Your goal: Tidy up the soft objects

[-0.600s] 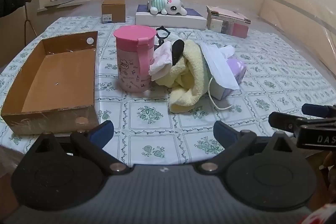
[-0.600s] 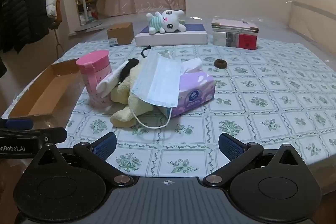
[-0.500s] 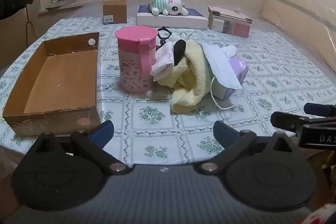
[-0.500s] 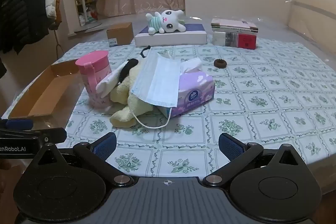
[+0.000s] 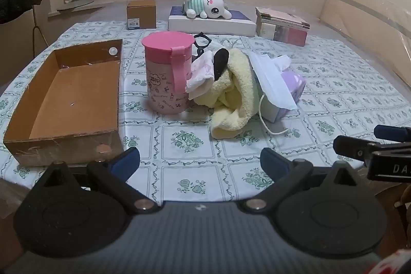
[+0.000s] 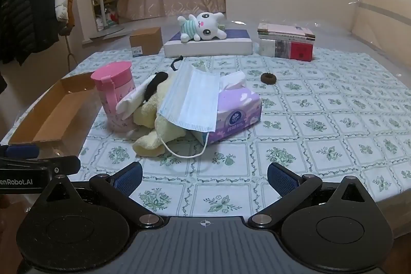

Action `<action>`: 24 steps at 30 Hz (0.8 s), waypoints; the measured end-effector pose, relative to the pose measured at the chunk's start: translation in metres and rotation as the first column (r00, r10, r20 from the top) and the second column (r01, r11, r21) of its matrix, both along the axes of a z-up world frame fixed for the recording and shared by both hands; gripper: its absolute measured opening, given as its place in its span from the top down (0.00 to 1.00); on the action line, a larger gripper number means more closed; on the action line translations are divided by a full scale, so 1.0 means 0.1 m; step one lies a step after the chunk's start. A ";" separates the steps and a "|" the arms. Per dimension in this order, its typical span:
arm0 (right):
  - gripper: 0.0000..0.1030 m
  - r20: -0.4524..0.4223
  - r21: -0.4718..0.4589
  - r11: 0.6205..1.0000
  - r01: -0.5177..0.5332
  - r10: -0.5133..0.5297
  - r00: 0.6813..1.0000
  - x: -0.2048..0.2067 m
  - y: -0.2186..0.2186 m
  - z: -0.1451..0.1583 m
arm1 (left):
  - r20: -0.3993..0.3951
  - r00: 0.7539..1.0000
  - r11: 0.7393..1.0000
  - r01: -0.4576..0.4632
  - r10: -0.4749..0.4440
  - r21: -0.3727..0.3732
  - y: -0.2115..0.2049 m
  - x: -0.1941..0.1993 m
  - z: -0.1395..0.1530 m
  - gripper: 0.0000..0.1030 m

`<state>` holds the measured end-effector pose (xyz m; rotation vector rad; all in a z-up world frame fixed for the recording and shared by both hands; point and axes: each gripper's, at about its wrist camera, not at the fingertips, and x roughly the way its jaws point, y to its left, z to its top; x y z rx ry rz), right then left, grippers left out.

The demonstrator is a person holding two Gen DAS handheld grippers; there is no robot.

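A pile of soft things lies mid-table: a yellow towel, a folded white cloth with a black piece on it, and a blue face mask draped over a purple tissue pack. A white plush bunny lies on a flat white box at the far side. An open cardboard box sits at the left. My left gripper and right gripper are both open and empty, near the table's front edge.
A pink lidded cup stands against the pile. Black glasses lie behind it. A small brown box, a stack of books and a dark hair tie sit farther back. Coats hang at left.
Both views have shifted slightly; the left gripper has drawn back a little from the pile. Nothing on the table moved, and both grippers stay open.
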<state>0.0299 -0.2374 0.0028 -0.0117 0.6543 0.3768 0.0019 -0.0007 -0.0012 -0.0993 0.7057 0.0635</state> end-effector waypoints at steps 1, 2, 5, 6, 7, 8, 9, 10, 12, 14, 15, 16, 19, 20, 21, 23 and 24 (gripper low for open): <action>0.00 0.001 -0.001 1.000 0.000 0.000 1.000 0.00 0.00 0.00 | 0.000 1.000 1.000 0.000 0.000 0.000 0.00 0.00 0.00 0.04; 0.00 0.000 -0.003 1.000 0.000 0.000 1.000 0.01 0.00 0.01 | 0.000 1.000 1.000 0.000 0.000 0.000 0.00 0.00 0.00 0.04; 0.00 0.000 -0.003 1.000 0.001 -0.001 1.000 0.01 -0.01 0.02 | 0.000 1.000 1.000 0.000 0.000 0.001 -0.01 0.00 0.00 0.04; 0.00 -0.001 -0.004 1.000 0.000 0.000 1.000 0.01 -0.01 0.02 | -0.001 1.000 1.000 0.000 0.000 0.001 -0.01 0.00 0.00 0.04; 0.00 -0.001 -0.004 1.000 -0.001 0.001 1.000 0.01 -0.01 0.02 | 0.000 1.000 1.000 0.000 0.000 0.000 0.00 0.00 0.00 0.04; 0.00 -0.002 -0.005 1.000 0.000 0.000 1.000 0.01 -0.01 0.02 | 0.000 1.000 1.000 0.002 -0.002 0.000 0.00 0.00 0.00 0.04; 0.00 -0.002 -0.005 1.000 0.001 -0.001 1.000 0.02 -0.01 0.03 | -0.001 1.000 1.000 0.002 -0.002 0.000 -0.01 0.01 0.00 0.04; 0.00 -0.001 -0.004 1.000 0.000 0.000 1.000 0.01 -0.01 0.02 | -0.001 1.000 1.000 0.002 -0.002 0.000 -0.01 0.01 0.00 0.04; 0.00 -0.001 -0.003 1.000 -0.001 0.001 1.000 0.02 -0.01 0.02 | -0.002 1.000 1.000 0.004 -0.004 -0.001 -0.01 0.01 0.00 0.04; 0.00 0.000 -0.001 1.000 0.000 0.000 1.000 0.02 -0.02 0.03 | -0.002 1.000 1.000 0.005 -0.005 -0.002 -0.02 0.02 0.00 0.04; 0.00 -0.001 -0.002 1.000 0.000 0.000 1.000 0.02 -0.02 0.03 | -0.002 1.000 1.000 0.004 -0.004 -0.002 -0.02 0.02 0.00 0.04; 0.00 -0.001 -0.002 1.000 -0.001 0.001 1.000 0.03 -0.03 0.03 | -0.002 1.000 1.000 0.006 -0.006 -0.003 -0.02 0.02 0.00 0.04; 0.00 0.000 -0.001 1.000 0.000 0.000 1.000 0.02 -0.02 0.03 | -0.002 1.000 1.000 0.005 -0.005 -0.002 -0.02 0.02 0.00 0.04; 0.00 0.000 -0.001 1.000 0.000 0.000 1.000 0.02 -0.02 0.02 | -0.002 1.000 1.000 0.006 -0.006 -0.003 -0.01 0.02 0.00 0.04; 0.00 0.000 -0.001 1.000 0.001 -0.001 1.000 0.02 -0.02 0.02 | -0.002 1.000 1.000 0.006 -0.006 -0.003 -0.01 0.02 -0.01 0.04; 0.00 0.000 0.001 1.000 0.002 -0.002 1.000 0.03 -0.03 0.03 | -0.002 1.000 1.000 0.006 -0.006 -0.003 -0.01 0.02 -0.01 0.04; 0.00 -0.001 -0.001 1.000 0.002 -0.002 1.000 0.03 -0.03 0.03 | -0.002 1.000 1.000 0.007 -0.007 -0.003 -0.01 0.02 -0.01 0.04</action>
